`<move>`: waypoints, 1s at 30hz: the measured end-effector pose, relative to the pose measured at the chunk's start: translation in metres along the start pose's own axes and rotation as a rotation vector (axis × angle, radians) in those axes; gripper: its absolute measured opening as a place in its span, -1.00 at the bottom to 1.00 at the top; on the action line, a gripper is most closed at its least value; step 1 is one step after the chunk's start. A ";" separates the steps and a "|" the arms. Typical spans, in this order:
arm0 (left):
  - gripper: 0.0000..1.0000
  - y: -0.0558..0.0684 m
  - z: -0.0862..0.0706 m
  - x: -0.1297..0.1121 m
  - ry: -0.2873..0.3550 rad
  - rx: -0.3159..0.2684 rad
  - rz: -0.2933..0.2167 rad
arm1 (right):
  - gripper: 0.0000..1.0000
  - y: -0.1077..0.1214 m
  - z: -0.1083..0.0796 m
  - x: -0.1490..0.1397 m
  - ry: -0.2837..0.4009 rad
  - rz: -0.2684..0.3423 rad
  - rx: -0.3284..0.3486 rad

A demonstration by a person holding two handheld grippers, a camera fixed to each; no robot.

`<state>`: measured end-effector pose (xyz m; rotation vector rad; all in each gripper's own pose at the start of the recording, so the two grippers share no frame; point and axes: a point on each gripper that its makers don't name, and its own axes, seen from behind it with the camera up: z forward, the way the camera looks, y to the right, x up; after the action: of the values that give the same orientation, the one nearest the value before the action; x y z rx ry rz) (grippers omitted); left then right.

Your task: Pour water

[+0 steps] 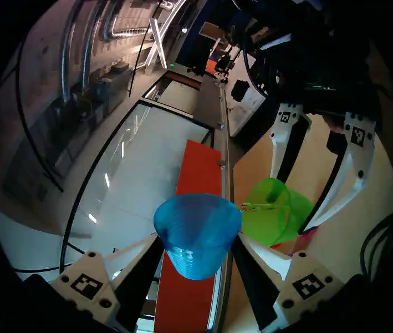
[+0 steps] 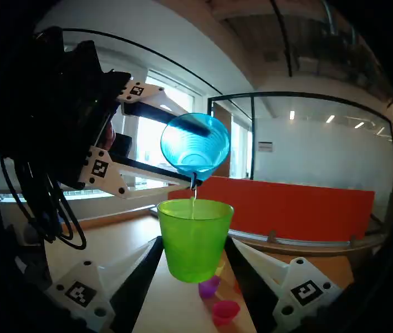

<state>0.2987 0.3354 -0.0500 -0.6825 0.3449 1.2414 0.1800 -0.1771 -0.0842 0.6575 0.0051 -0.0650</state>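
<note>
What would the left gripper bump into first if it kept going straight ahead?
Probably nothing close. The left gripper, holding the blue cup, points past the green cup, which sits off to one side. Farther on is the orange panel, though depth is unclear.

blue cup (image 2: 193,145) over green cup (image 2: 195,241) (rims near), small cups (image 2: 225,311) beneath; table (image 2: 113,244) otherwise bare

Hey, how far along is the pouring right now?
Done: left gripper holds the blue cup, right gripper the green cup. In hand: blue cup tipped, a thin stream falling into green. Remaining: finishing the pour, righting the blue cup.
</note>
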 end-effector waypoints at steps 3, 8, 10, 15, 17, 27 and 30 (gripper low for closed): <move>0.62 0.000 0.000 0.001 0.001 0.000 0.001 | 0.68 0.001 0.000 -0.001 0.001 0.001 -0.002; 0.62 0.001 0.000 0.003 0.001 0.001 0.016 | 0.67 0.001 0.000 -0.001 0.003 0.003 -0.003; 0.62 0.001 0.000 0.004 0.002 0.001 0.025 | 0.67 0.002 0.000 -0.001 0.004 0.003 -0.004; 0.62 0.000 0.000 0.006 0.003 0.005 0.044 | 0.68 0.002 0.000 0.001 0.005 0.002 -0.005; 0.62 -0.001 0.000 0.006 0.003 0.006 0.050 | 0.67 0.002 0.001 0.002 0.006 0.002 -0.005; 0.62 -0.003 0.002 0.006 0.002 0.014 0.082 | 0.67 0.004 0.001 0.001 0.007 0.003 -0.007; 0.62 -0.003 0.002 0.007 0.003 0.015 0.091 | 0.68 0.004 0.001 0.001 0.008 0.004 -0.009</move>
<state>0.3039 0.3418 -0.0516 -0.6623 0.3911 1.3229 0.1810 -0.1742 -0.0807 0.6491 0.0114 -0.0585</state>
